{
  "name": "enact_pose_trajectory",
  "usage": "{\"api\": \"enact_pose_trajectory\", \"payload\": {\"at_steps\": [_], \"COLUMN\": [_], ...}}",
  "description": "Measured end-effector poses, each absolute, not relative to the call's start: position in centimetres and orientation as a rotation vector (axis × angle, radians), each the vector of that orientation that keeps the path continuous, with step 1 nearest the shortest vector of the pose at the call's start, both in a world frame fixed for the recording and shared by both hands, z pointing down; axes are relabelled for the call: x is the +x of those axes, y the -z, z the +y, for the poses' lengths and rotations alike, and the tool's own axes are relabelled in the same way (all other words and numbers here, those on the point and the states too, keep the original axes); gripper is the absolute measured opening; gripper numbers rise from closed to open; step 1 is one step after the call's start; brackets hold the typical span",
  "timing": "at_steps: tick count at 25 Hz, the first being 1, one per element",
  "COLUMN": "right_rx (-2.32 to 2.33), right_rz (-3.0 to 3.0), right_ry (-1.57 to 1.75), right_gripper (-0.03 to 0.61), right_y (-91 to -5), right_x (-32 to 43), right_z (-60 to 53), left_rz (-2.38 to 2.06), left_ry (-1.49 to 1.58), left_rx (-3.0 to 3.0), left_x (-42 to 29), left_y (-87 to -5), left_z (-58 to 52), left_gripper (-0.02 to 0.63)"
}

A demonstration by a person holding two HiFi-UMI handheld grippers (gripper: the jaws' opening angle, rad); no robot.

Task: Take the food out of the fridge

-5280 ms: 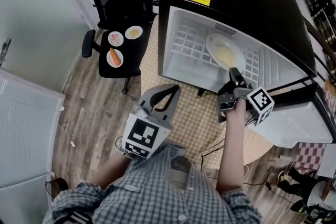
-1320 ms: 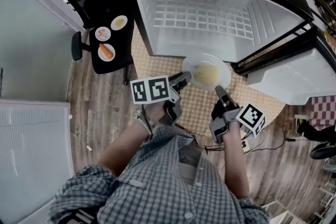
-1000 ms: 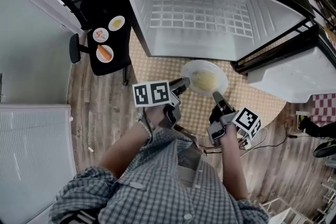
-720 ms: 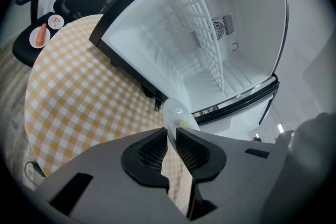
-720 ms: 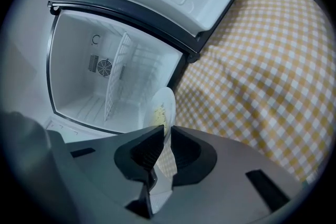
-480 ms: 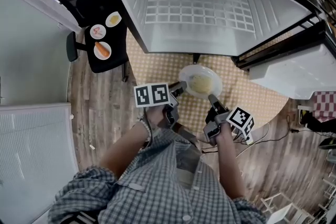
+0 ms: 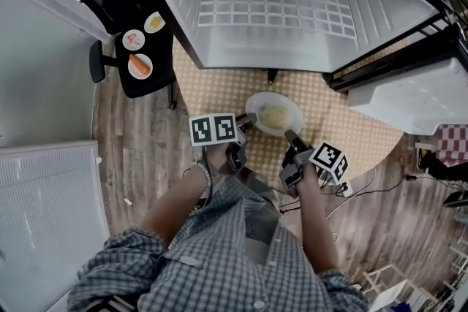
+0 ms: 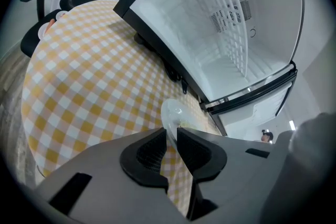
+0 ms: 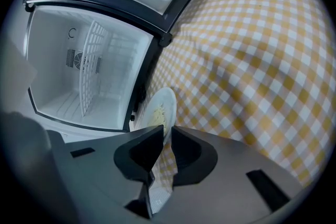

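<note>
A white plate (image 7: pixel 274 113) with pale yellow food on it hangs level just above the yellow checked mat (image 7: pixel 219 88), in front of the open fridge (image 7: pixel 292 47). My left gripper (image 7: pixel 249 120) holds the plate's left rim and my right gripper (image 7: pixel 288 135) holds its near right rim. In the left gripper view the plate (image 8: pixel 172 113) rim sits edge-on between the pads of the left gripper (image 8: pixel 170 140), whose jaws are opening slightly. In the right gripper view the plate (image 9: pixel 160 106) rim is pinched by the right gripper (image 9: pixel 167 142).
The fridge's wire shelf (image 7: pixel 278 7) holds nothing. Its door (image 7: pixel 409 95) stands open at the right. A black office chair (image 7: pixel 142 80) at the upper left carries three small plates of food (image 7: pixel 140 65). A cable (image 7: pixel 365 186) lies on the wooden floor at the right.
Both grippers have sunk with the plate between them, from in front of the fridge opening down toward the checked mat and nearer my body.
</note>
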State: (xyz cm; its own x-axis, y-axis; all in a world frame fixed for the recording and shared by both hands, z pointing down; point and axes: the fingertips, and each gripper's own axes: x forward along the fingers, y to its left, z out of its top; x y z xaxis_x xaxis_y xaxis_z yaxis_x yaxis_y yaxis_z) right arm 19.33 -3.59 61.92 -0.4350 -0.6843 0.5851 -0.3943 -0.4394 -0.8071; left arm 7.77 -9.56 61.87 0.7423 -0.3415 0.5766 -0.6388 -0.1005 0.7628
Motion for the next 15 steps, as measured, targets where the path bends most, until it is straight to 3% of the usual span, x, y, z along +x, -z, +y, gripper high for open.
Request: {"api": "enact_pose_trajectory", "payload": {"at_steps": [15], "right_rx": [-1.658], "right_rz": [1.563], "right_ry": [2.014], "right_gripper": [0.029], "right_y": [-63.7], "right_x": [19.2], "right_z": [-3.2], "left_rz": [-0.786], "left_ry": [-0.461], "left_rx": [1.76], "left_x": [7.8], "left_y": [-63.3], "left_z": [-9.1], "left_gripper": [0.082]}}
